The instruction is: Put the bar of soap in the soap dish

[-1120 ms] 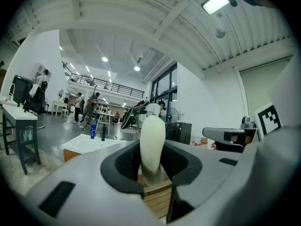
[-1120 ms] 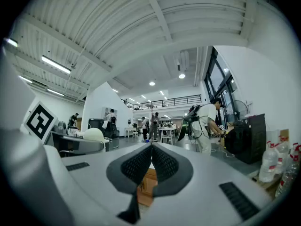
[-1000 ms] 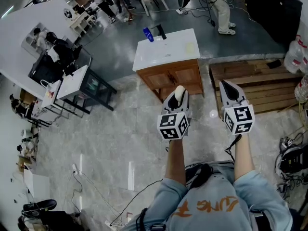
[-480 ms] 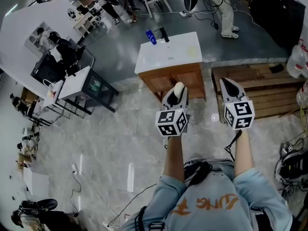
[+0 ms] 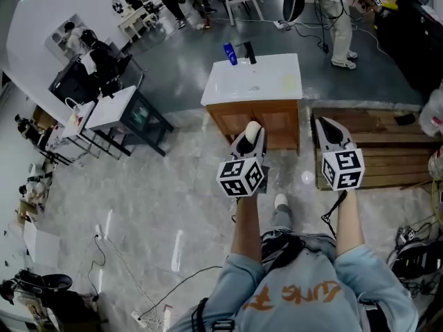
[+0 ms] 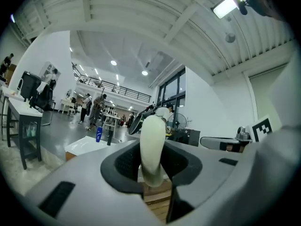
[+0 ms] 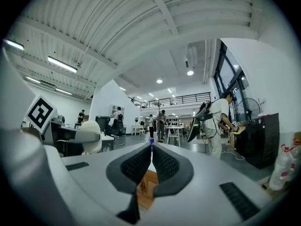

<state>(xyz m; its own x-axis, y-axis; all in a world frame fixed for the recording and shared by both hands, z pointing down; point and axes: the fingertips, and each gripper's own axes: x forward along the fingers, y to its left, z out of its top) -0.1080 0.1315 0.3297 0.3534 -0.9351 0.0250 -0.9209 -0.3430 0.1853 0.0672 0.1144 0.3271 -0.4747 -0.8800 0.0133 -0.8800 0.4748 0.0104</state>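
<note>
**Hold the soap steady to the counter**

Your left gripper [image 5: 249,142] is clamped on the bar of soap [image 6: 153,147], which stands on end between its jaws. Squeeze evenly and approach the white counter [image 5: 256,85] ahead. Your right gripper [image 5: 331,128] is closed and empty. I can't make out the soap dish.

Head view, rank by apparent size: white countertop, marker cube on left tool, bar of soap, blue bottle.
1. white countertop
2. marker cube on the left tool, though it sits nearest the camera
3. bar of soap and blue bottle: look about alike, not ranked; the tool hides part of the soap
</note>
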